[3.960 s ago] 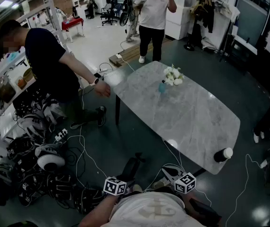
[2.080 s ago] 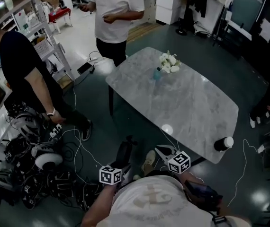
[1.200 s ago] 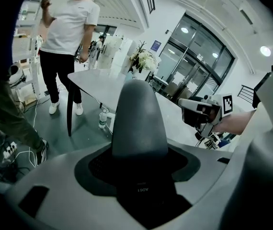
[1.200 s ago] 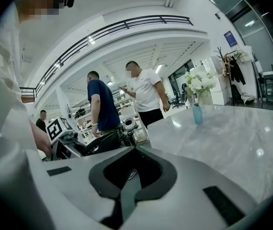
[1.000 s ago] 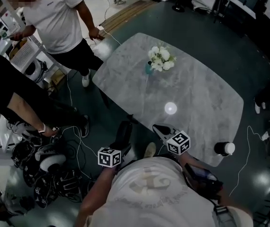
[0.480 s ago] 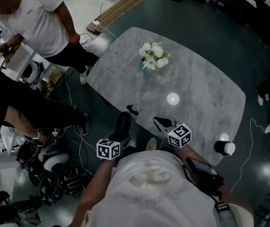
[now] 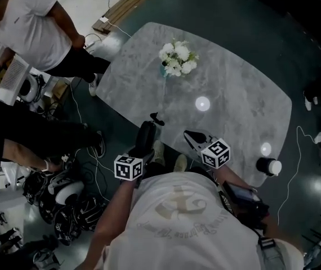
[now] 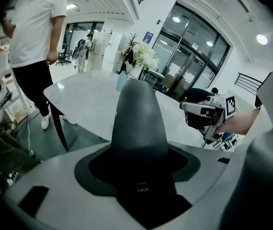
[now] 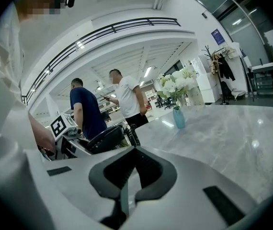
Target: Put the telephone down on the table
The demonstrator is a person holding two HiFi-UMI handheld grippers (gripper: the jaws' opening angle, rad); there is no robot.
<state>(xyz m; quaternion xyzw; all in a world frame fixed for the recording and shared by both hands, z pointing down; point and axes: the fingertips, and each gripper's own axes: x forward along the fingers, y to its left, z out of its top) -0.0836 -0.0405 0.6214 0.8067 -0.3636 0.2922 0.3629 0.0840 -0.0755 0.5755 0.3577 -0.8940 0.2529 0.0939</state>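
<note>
**Two grippers at the table's near edge, telephone in the left one**

A grey marble table with rounded corners (image 7: 233, 89) fills the middle of the head view. On the floor to its left stand a person in a white shirt (image 7: 31, 27) and, nearer, a person in dark clothes (image 7: 14, 134). A heap of black helmets and cables (image 7: 65, 207) lies beside them. A bunch of white flowers in a blue vase (image 7: 175, 59) stands toward the table's far left. A dark cup with a white lid (image 7: 268, 166) sits at its near right corner. Both are well apart from the grippers.

The black telephone handset (image 8: 139, 123) is clamped between the fingers of the left gripper (image 8: 139, 186). It is held in the air at the table's near left edge, with its coiled cord (image 9: 130, 134) hanging below. The right gripper (image 9: 131, 176), just to its right, has its fingers together on nothing.
</note>
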